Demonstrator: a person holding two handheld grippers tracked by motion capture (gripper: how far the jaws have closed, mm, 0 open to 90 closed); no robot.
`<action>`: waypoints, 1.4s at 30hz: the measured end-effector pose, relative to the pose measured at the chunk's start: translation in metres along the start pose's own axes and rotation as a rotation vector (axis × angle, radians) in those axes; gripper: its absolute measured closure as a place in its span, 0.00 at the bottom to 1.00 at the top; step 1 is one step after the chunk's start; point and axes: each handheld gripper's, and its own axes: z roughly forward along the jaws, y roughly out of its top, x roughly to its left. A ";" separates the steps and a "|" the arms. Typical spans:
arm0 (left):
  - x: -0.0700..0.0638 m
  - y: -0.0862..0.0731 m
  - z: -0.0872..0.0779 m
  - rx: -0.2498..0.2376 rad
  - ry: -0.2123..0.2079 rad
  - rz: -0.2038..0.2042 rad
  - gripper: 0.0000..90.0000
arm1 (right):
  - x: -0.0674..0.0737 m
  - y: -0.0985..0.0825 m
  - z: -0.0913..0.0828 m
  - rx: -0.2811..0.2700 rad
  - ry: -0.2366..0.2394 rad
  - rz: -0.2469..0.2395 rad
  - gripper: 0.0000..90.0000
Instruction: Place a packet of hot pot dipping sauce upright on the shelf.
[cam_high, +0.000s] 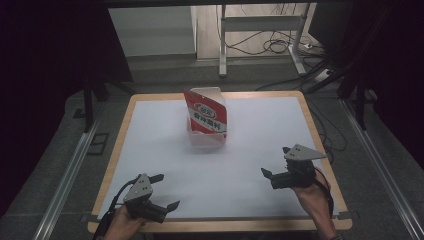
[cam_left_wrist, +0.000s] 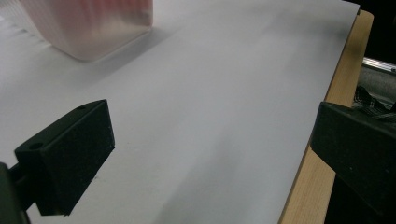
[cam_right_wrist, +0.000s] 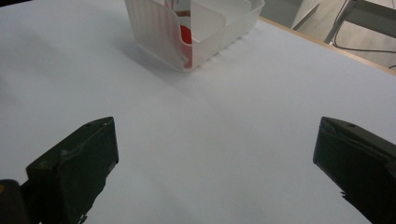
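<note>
1. Table (cam_high: 150, 150): white top w/ a wood edge, biggest thing here. Both tongs sit at the near end, nothing lying between them.
2. Plastic bin (cam_high: 206, 135): translucent, well ahead of both tongs, roughly midway between them. Prob light and a bit flexy, smooth walls so slippery. I'd pinch the rim or a wall, not the flat side. In the left gripper view (cam_left_wrist: 88, 28) it's cut off at the top, blurry, just a corner.
3. Snack bag (cam_high: 207, 114): red/white, standing in the bin, leaning a bit, top sticking out above the rim. Looks soft, crinkly, light; contents prob crush easy, so grab the top seam gently. Print too small to read. In the right gripper view the bin's wall (cam_right_wrist: 159, 28) hides most of it, only a red patch shows thru.
4. Left tongs (cam_high: 159, 193): jaws wide apart, holding nothing, hand cut off at the frame bottom.
5. Right tongs (cam_high: 275, 165): also gaping wide, empty.
</note>
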 end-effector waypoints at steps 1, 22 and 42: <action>0.000 0.000 0.000 0.000 0.000 0.000 0.00 | 0.000 -0.001 -0.001 0.004 -0.003 0.002 0.00; 0.000 0.000 0.001 0.006 -0.003 0.002 0.00 | 0.001 -0.022 -0.018 0.013 -0.053 0.014 0.00; 0.000 0.000 0.001 0.009 -0.004 0.001 0.00 | -0.006 -0.041 -0.047 0.011 -0.118 0.053 0.00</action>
